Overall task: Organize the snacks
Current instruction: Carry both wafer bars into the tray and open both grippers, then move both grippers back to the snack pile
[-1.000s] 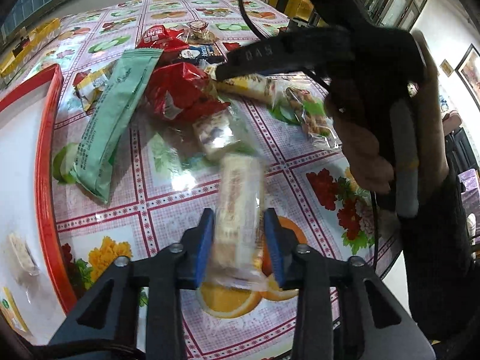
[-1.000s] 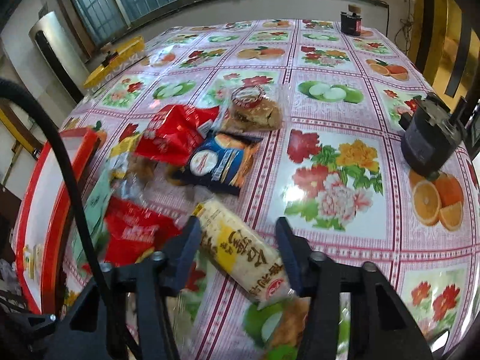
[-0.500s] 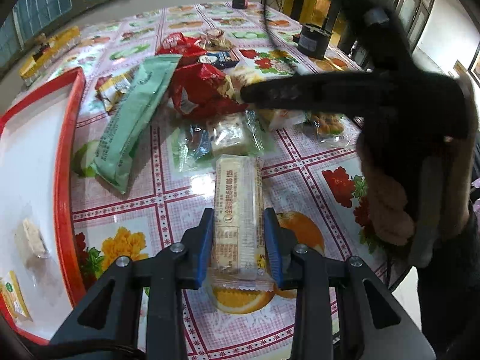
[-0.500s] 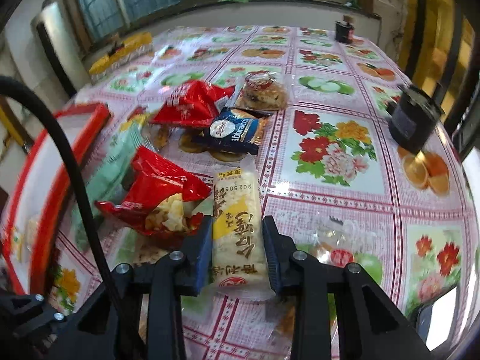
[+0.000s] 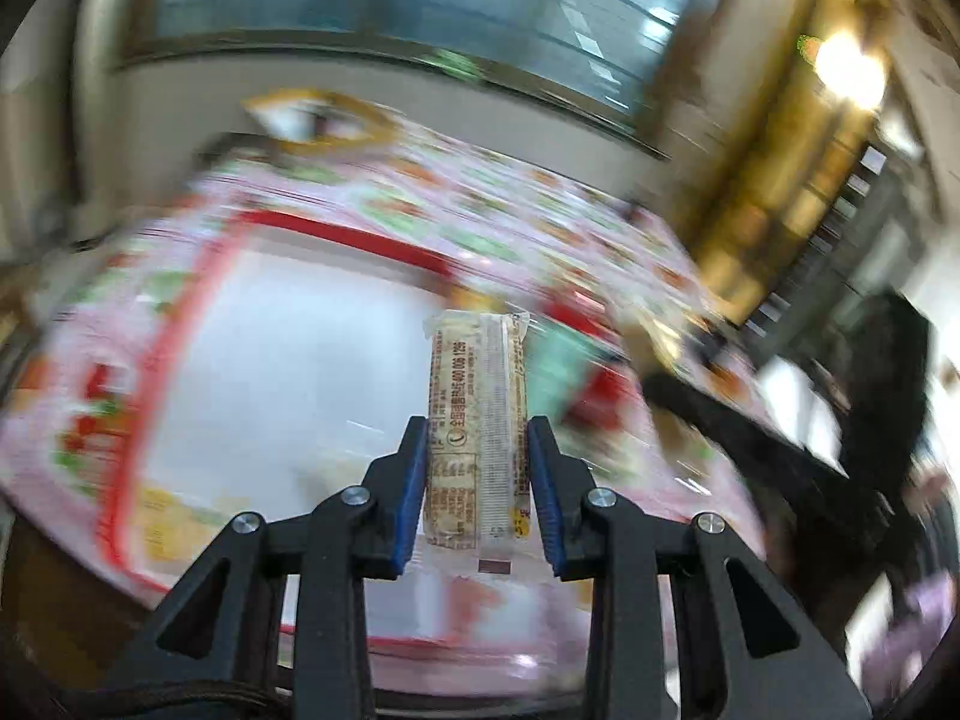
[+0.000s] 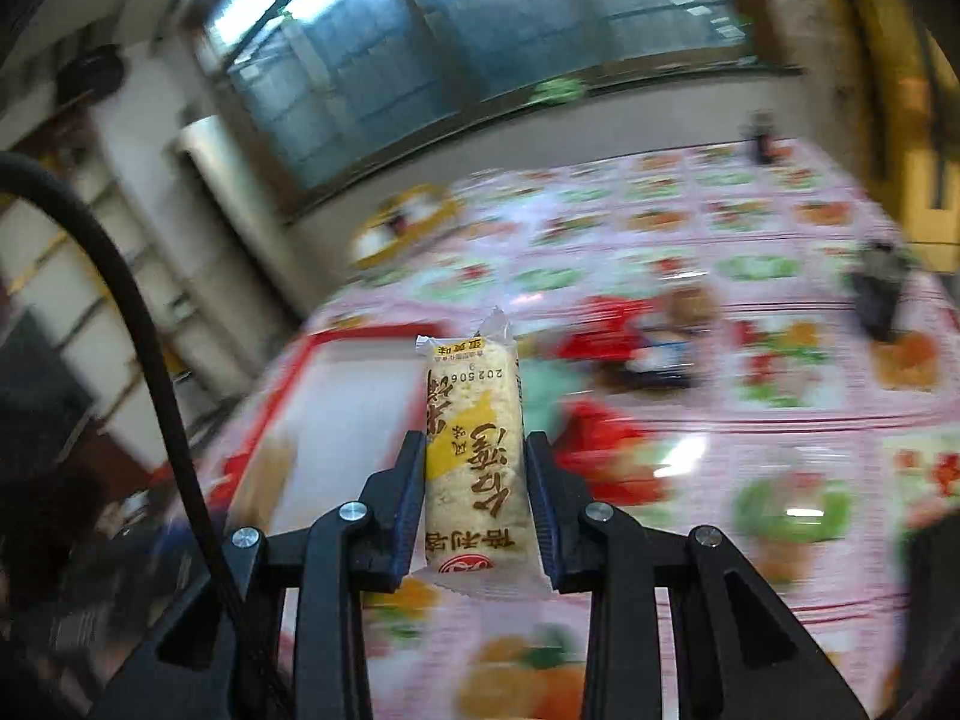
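Pale printed-wrapper rice cracker bar [image 5: 477, 420] clamped in left gripper [image 5: 478, 483], frame centre, above the red-rimmed white tray [image 5: 336, 237]. Yellow-labelled rice cracker pack [image 6: 474, 456] gripped by right gripper [image 6: 474, 489], its jaws having just closed. Floral plastic tablecloth [image 6: 750, 228] blurred; barred window [image 6: 480, 42] upper frame.

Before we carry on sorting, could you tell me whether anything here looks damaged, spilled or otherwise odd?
Nothing stands out. Each pair of tongs grips one sealed rice cracker pack: left tongs on a pack, right tongs on another. Both wrappers look intact. The red-rimmed tray and table are too blurred to judge.
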Motion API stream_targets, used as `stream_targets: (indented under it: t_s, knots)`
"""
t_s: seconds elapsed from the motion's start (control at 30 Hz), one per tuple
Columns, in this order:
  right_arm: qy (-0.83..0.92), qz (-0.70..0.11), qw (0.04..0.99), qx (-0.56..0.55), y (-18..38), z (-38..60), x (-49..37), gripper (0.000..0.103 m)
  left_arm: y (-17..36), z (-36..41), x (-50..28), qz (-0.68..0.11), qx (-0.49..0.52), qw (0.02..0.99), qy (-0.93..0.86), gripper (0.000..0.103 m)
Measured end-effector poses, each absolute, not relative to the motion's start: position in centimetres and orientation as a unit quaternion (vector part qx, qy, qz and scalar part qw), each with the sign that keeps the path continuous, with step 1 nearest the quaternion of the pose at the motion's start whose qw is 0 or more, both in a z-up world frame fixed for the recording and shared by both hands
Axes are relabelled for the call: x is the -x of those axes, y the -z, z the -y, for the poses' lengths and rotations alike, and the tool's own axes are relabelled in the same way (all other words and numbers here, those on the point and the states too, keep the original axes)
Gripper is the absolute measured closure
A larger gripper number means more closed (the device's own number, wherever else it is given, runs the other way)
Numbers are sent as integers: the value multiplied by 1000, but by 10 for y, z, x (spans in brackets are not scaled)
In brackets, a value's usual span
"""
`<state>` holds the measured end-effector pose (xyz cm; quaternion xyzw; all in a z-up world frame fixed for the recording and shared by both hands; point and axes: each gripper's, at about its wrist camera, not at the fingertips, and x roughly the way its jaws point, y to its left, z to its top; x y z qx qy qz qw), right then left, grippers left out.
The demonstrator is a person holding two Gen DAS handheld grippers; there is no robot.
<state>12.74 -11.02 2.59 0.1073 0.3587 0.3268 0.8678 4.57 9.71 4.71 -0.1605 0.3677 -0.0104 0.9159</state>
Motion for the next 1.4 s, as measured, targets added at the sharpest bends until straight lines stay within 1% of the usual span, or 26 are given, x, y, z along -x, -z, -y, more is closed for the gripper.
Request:
stream_targets:
  t_s: [0.2,0.27,0.37,0.6,0.73,0.77,0.83,0.87,0.9,0.93,1.0,1.07,1.2,1.27,1.3,1.4]
  knots:
    - [-384,-402,828,-78,-8,20,-146,71,-14,-155,-69,-405,171,894,-85,69]
    - [-384,-415,822,-70,0,-2,-156,71,-4,-164,-75,-417,179,886,-95,69]
    - [-386,-424,817,-62,13,-27,-175,71,7,-170,-79,-427,165,882,-114,69]
    - [-370,-445,814,-44,36,-41,-187,71,22,-171,-87,-443,135,878,-118,69]
    - [-357,-451,818,-33,45,-45,-187,71,33,-176,-90,-459,139,870,-117,68]
    - [-357,-453,816,-34,45,-44,-186,70,33,-178,-88,-457,141,870,-118,66]
    - [-356,-455,815,-40,45,-42,-186,70,31,-179,-85,-454,147,872,-112,55]
    - [-355,-454,816,-45,44,-41,-186,69,29,-179,-82,-449,155,873,-108,42]
    - [-357,-454,815,-50,42,-39,-186,67,25,-180,-78,-439,163,877,-105,34]
    - [-360,-452,814,-57,40,-37,-186,60,21,-180,-74,-430,167,881,-106,33]
    - [-366,-445,815,-68,33,-30,-183,57,13,-176,-67,-422,165,885,-104,32]
    - [-363,-435,820,-77,25,-20,-177,49,4,-171,-58,-412,164,890,-106,32]
    - [-368,-422,823,-96,9,5,-161,45,-11,-157,-43,-391,169,899,-105,27]
    - [-374,-412,824,-103,3,21,-150,39,-17,-145,-39,-389,168,900,-99,27]
    - [-379,-410,823,-104,1,27,-146,38,-20,-138,-37,-387,170,901,-93,27]
    - [-388,-404,821,-109,1,49,-131,36,-28,-115,-34,-383,164,906,-77,25]
